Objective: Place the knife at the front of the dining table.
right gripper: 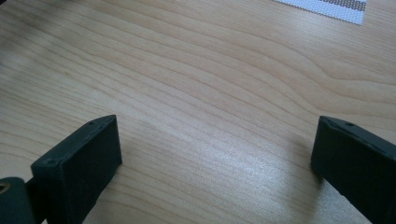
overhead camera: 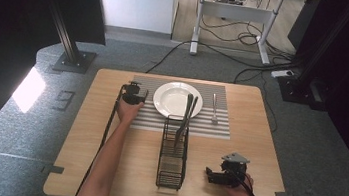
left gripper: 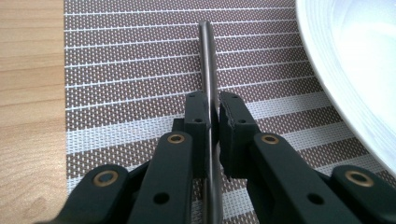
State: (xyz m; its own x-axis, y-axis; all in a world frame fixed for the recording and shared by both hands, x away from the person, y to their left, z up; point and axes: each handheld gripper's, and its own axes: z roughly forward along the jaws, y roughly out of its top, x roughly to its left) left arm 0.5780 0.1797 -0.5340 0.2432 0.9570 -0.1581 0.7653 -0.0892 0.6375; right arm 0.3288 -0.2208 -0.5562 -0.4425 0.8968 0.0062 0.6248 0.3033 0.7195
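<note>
A wooden worktop (overhead camera: 104,160) carried a striped placemat (overhead camera: 219,126), white plate (overhead camera: 175,98) and wire caddy (overhead camera: 171,165). Left tongs (left gripper: 211,109) were clamped on a metal utensil (left gripper: 208,60) beside the plate (left gripper: 355,70). Right tongs (right gripper: 215,149) stood wide apart above bare wood

My black left gripper (left gripper: 212,109) pinches a grey metal utensil (left gripper: 208,60) over the brown, white-striped placemat (left gripper: 130,65). Right of it sits a white plate (overhead camera: 178,100); the table (right gripper: 196,70) is pale wood.

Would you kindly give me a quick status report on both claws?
Left claw shut on a thin metal utensil over the striped placemat, beside the white plate. Right claw open over bare table.
</note>
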